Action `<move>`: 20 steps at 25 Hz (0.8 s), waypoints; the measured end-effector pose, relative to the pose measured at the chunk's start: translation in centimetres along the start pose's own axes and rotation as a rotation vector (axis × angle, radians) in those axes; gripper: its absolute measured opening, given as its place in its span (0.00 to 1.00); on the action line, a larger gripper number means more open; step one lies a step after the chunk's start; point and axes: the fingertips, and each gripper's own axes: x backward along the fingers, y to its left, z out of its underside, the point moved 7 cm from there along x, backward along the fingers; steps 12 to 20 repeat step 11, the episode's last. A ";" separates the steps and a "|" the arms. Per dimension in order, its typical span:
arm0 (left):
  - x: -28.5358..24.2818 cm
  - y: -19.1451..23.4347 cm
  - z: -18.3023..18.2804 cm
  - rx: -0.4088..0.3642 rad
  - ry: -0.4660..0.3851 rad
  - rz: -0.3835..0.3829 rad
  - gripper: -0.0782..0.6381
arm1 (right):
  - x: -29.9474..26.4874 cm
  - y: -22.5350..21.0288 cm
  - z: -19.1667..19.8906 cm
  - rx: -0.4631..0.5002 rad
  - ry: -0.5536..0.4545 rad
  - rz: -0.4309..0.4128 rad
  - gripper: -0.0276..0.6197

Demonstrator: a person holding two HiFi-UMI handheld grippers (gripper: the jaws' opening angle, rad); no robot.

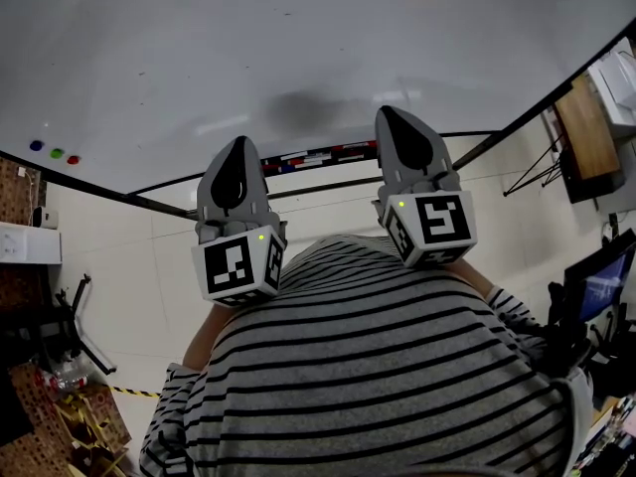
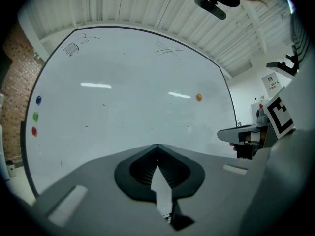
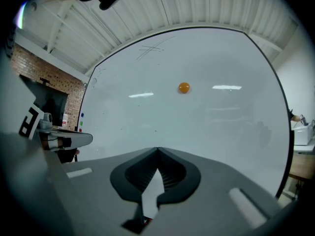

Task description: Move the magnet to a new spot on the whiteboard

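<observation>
Left claw [image 1: 236, 174] and right claw [image 1: 404, 139] raised side by side before torso; both jaws closed, empty.

No word, number or brand can be read anywhere. The cube [image 1: 237, 266] on the left gripper [image 1: 237, 152] and the one on the right gripper [image 1: 396, 127] carry only black-and-white square patterns, not letters. The faint pen strokes [image 3: 150, 48] near the top of the whiteboard [image 1: 248, 48] spell nothing, and a white sign [image 2: 271, 81] with red marks on the far wall is too small to read.
</observation>
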 end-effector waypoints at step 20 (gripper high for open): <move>1.0 0.9 -0.2 -0.013 0.007 -0.032 0.13 | -0.7 1.2 0.3 0.004 0.015 -0.034 0.04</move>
